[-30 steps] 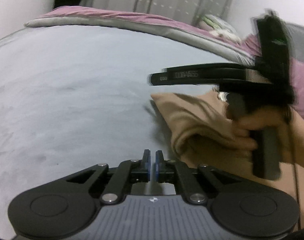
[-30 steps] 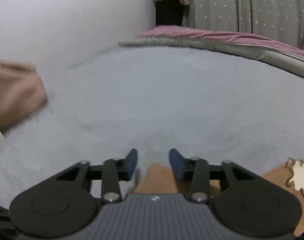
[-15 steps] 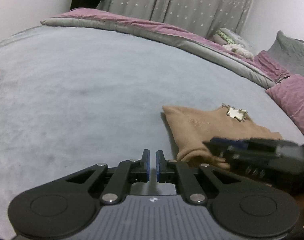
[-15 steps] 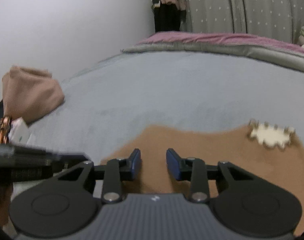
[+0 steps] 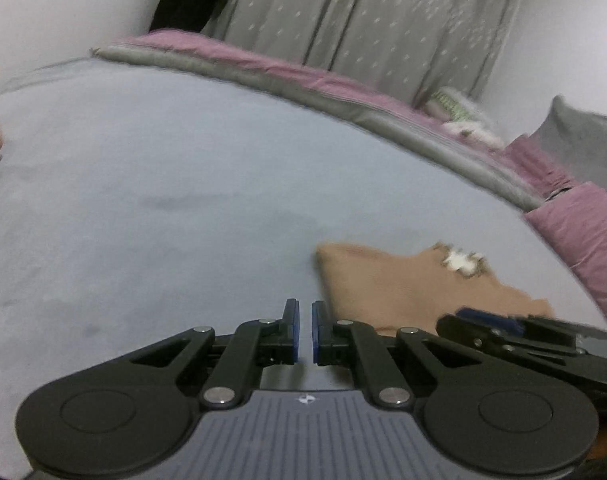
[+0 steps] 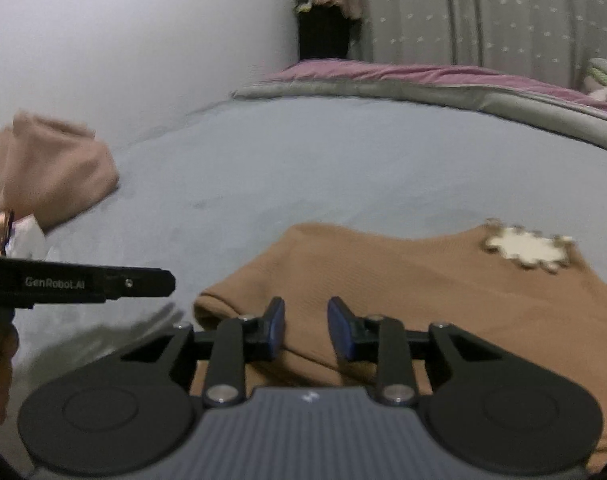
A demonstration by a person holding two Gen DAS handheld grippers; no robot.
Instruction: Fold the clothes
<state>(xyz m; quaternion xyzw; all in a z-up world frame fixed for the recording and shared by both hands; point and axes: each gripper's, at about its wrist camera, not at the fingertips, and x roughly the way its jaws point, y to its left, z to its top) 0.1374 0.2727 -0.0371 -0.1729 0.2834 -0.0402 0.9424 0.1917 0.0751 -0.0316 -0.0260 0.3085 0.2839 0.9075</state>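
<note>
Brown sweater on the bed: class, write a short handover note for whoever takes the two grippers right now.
Left gripper: nearly closed, empty, over bare grey bedspread.
Right gripper: open, empty, above the brown sweater near its left edge.
Sweater lies partly folded, white patch facing up. A pink garment sits bunched at the bed's far left.
Left: grip the sweater, finish its fold, then the pink one.

Your right hand-held gripper [image 6: 306,326] has its blue fingers apart, with nothing between them. It hangs over the near edge of the brown sweater [image 6: 403,280], which lies flat on the grey bed [image 6: 343,160]. Your left hand-held gripper [image 6: 171,284] pokes in from the left. A pink cloth [image 6: 51,172] sits far left.
</note>
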